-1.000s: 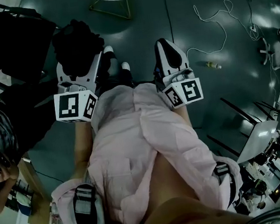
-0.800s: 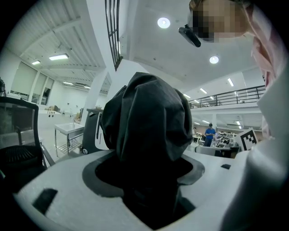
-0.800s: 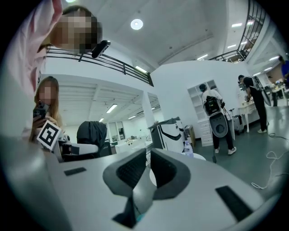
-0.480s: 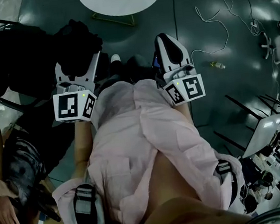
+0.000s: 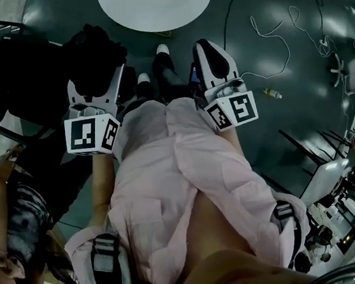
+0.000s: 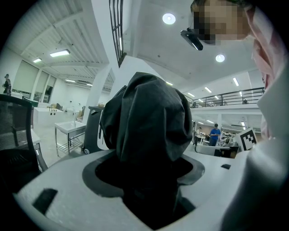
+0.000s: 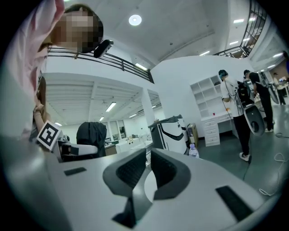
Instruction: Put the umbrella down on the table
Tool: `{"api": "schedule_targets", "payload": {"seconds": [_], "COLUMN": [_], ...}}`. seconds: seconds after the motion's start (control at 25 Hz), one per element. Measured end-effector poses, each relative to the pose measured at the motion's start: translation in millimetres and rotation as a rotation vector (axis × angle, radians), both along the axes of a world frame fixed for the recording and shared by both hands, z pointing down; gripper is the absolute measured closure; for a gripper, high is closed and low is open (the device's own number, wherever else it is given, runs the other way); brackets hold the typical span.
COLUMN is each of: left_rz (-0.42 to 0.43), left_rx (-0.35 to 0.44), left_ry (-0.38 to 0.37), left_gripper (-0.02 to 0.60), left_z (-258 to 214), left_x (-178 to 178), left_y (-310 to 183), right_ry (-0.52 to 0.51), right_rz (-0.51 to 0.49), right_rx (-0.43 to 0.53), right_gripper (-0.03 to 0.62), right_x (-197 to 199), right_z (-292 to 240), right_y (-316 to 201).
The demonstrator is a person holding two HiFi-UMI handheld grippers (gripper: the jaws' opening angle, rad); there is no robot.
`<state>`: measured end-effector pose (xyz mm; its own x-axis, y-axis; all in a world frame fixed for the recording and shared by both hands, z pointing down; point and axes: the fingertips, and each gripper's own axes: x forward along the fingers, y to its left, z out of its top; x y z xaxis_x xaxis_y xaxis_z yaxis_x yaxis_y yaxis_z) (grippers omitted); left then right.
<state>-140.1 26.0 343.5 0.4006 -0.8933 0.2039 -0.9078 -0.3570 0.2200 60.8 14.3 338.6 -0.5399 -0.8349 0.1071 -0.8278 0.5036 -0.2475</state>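
Umbrella (image 6: 149,117) sits clamped in left hand-held gripper (image 5: 97,83); right hand-held gripper (image 7: 145,169) closed, empty.

The umbrella (image 5: 93,58) is black. The round table (image 5: 156,2) beyond it is plain white. The person's shirt (image 5: 168,171) is pale pink.

The round white table (image 5: 156,2) lies ahead, open floor (image 5: 285,73) to its right, a bystander (image 5: 10,216) crowding the left side.
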Motion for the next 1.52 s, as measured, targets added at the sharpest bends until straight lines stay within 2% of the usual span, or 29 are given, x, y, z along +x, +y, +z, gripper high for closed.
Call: {"api": "schedule_targets", "payload": {"seconds": [0.36, 0.68, 0.96, 1.2, 1.4, 1.52], "left_rz": [-0.069, -0.087, -0.052, 0.041, 0.115, 0.149], "left_rx": [0.009, -0.011, -0.051, -0.087, -0.139, -0.196], "left_ry": [-0.021, -0.026, -0.050, -0.114, -0.162, -0.166], "left_gripper": [0.264, 0.264, 0.264, 0.264, 0.264, 0.264], "left_z": [1.7, 10.5, 19.3, 30.2, 68.4, 100.3], "left_x": [23.9, 48.4, 46.7, 45.6, 51.2, 58.8], "left_y": [-92.0, -139.5, -161.6, -197.3, -244.6, -268.2], "right_ry": [0.001, -0.004, -0.007, -0.017, -0.015, -0.010], "right_rz": [-0.051, -0.050, -0.013, 0.028, 0.048, 0.063], "right_rx": [0.018, -0.018, -0.038, -0.049, -0.072, -0.093], "right_gripper": [0.562, 0.562, 0.562, 0.562, 0.562, 0.562], "right_x": [34.7, 66.9, 69.4, 64.0, 59.8, 62.1], "right_z": [0.4, 13.9, 16.5, 12.4, 17.6, 23.0], "right_y": [-108.4, -157.6, -172.9, -189.6, -202.8, -207.3]}}
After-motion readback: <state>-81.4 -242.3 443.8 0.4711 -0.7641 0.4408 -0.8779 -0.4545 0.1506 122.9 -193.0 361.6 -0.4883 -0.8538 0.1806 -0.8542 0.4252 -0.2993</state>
